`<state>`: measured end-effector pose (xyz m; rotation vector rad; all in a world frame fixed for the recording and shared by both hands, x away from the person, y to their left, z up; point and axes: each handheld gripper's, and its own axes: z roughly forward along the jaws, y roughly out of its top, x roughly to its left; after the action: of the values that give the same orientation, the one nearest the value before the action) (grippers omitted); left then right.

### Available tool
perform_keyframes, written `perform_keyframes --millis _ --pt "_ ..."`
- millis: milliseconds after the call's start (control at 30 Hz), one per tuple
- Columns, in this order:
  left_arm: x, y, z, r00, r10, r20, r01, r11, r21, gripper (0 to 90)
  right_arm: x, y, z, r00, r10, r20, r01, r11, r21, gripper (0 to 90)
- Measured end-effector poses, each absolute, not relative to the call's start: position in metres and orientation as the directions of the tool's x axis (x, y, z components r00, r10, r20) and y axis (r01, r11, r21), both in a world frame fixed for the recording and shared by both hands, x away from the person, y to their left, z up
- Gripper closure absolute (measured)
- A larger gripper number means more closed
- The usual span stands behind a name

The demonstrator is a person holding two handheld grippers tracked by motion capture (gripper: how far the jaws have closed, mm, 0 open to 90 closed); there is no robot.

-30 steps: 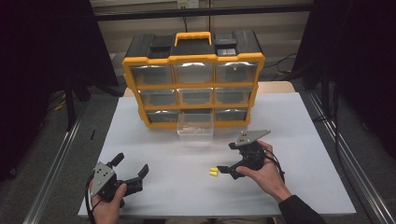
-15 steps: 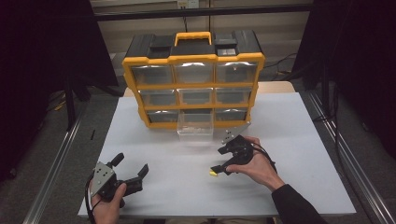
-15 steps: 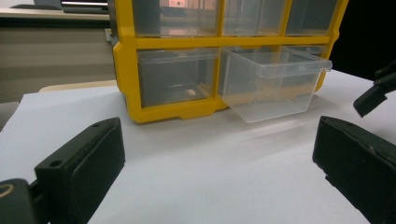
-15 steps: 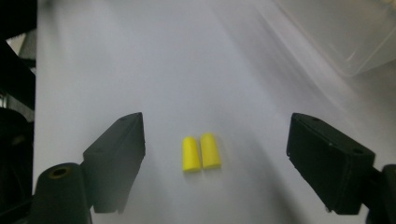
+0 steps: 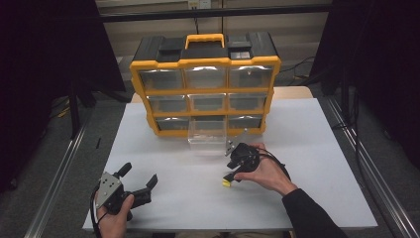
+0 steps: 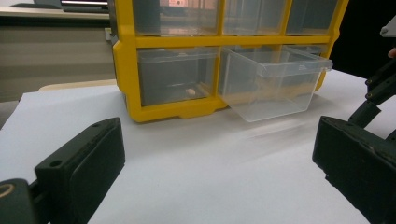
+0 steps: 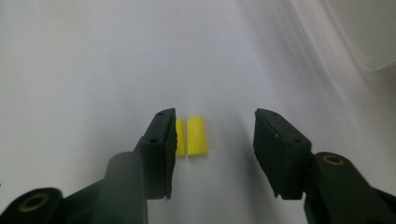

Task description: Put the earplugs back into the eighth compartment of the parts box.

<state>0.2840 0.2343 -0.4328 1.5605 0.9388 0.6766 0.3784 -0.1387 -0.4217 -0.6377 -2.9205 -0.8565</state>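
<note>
From the high view the yellow earplugs (image 5: 226, 183) are mostly covered by the right hand-held gripper (image 5: 231, 177); their shape is unreadable there. The right gripper view shows two of them lying side by side on the white tabletop (image 7: 70, 70), the left one partly hidden behind the left jaw. The jaws have just been closing, now half spread, plugs between them, right pad clear of them. Left hand-held gripper (image 5: 137, 181) rests near the front-left edge, spread wide, empty. Clear drawer (image 6: 273, 81) pulled out of the yellow organizer (image 5: 205, 82).
</note>
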Motion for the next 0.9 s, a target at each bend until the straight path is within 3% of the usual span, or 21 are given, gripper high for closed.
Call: perform_keyframes --millis 133,433,567,900 --pt "0.283 0.235 -0.431 0.516 0.854 -0.069 0.195 -0.038 0.980 2.4 0.379 -0.137 -0.424 -0.921 0.367 0.134 0.384 0.786 0.485 60.5" --pt "0.283 0.235 -0.431 0.517 0.853 -0.070 0.190 -0.035 0.981 2.4 0.380 -0.131 -0.428 -0.928 0.343 0.146 0.371 0.807 0.459 65.1" --pt "0.283 0.235 -0.431 0.519 0.852 -0.070 0.189 -0.034 0.981 2.4 0.378 -0.127 -0.429 -0.932 0.324 0.163 0.363 0.823 0.437 76.2" --pt "0.283 0.235 -0.431 0.529 0.846 -0.069 0.192 -0.040 0.981 2.4 0.381 -0.128 -0.433 -0.917 0.337 0.212 0.398 0.811 0.428 80.3"
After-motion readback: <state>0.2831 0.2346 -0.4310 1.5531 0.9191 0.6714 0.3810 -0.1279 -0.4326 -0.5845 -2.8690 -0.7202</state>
